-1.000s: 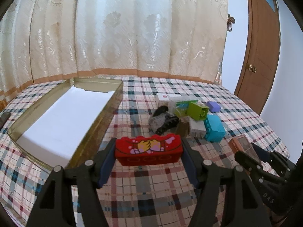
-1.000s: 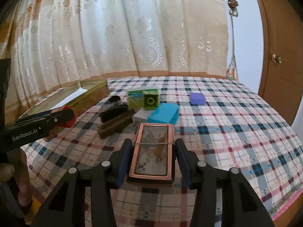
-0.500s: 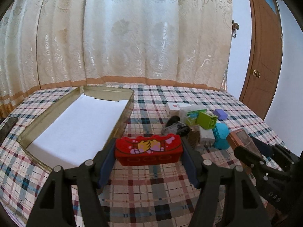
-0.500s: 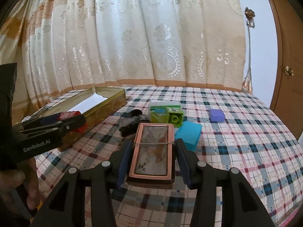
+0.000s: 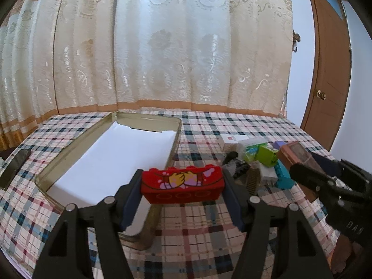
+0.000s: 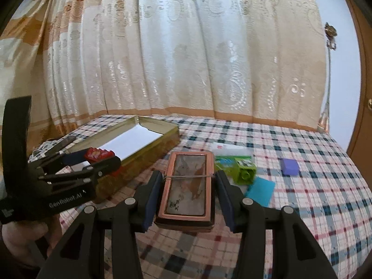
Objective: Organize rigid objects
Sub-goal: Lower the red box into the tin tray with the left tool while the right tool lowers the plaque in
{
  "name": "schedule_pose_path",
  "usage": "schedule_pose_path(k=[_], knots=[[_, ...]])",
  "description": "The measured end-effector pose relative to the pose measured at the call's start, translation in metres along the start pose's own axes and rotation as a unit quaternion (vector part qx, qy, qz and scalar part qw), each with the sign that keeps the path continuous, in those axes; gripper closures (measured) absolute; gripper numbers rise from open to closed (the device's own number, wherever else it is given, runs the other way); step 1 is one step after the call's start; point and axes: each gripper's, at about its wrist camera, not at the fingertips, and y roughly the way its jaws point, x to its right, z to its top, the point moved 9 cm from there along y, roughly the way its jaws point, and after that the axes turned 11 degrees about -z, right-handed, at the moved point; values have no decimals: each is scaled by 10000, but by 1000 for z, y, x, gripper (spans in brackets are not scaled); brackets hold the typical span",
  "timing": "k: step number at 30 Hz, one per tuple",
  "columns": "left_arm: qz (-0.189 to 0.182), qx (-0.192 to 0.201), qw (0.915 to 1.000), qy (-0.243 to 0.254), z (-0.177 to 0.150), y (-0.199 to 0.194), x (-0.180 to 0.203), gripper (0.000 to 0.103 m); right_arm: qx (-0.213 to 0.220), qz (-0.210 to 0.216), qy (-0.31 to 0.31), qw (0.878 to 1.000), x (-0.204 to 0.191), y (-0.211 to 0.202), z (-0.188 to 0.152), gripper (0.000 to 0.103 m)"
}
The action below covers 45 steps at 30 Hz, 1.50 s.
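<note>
The left gripper (image 5: 182, 187) is pinching a red block (image 5: 183, 184) above the near corner of the open gold tin (image 5: 148, 226), while the right gripper (image 6: 187, 189) is clamping a copper-framed box (image 6: 187, 187) that is hiding part of the toy pile (image 6: 241, 171) on the plaid tablecloth (image 6: 313, 197).

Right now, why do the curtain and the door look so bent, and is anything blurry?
Left wrist view: the fisheye lens bows the curtain and door, and corners go black; the red block is sharp. Right wrist view: same bending; soft daylight through the curtain, and the green block looks slightly smeared.
</note>
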Motion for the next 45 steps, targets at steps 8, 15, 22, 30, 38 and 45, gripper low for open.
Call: schedule_pose_path(k=[8,15,22,30,38,45], knots=[[155,16,9999,-3,7,-1,-21,38,83,220,-239,9994,-22,9,26,53],[284,8,9996,42,14,-2,-39,38,42,377,-355,9986,-38,27,39,53],[401,-71,9991,82,20,3,-54,38,-95,617,-486,9969,-57,42,49,53],[511,-223,9984,50,22,11,-76,38,-220,815,-446,9954,-69,58,65,53],[547,-386,9977,-92,23,22,-96,38,-309,888,-606,9937,-90,72,69,53],[585,-557,9967,-85,26,29,-112,38,-432,897,-792,9919,-109,93,72,53]])
